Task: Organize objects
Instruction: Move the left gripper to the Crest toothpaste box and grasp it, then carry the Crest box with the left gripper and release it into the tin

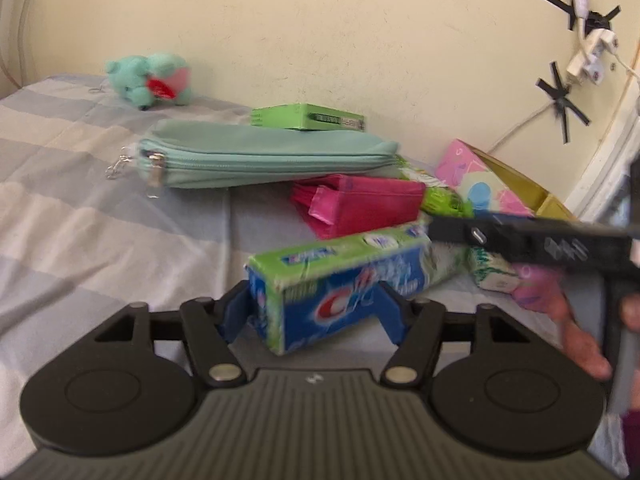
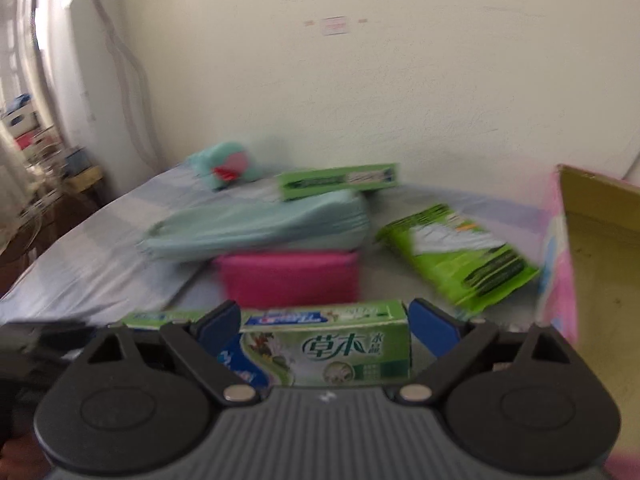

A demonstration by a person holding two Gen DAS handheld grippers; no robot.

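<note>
Toothpaste box (image 1: 344,292) at lower centre of both views, left gripper (image 1: 316,312) clamped on one end, right gripper (image 2: 324,332) spread around the other end, pink pouch (image 2: 290,278) and teal case (image 2: 256,226) lying behind on bed (image 1: 80,208).

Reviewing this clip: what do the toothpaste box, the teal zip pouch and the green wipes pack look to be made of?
Toothpaste box: printed cardboard, slightly glossy, with creased, worn edges at the near end. Teal zip pouch: soft matte fabric or faux leather, hard to tell which, with stitched zipper rows and metal pulls. Green wipes pack: thin glossy plastic film, judging by its limp, wrinkled shape; blur leaves this uncertain.
</note>
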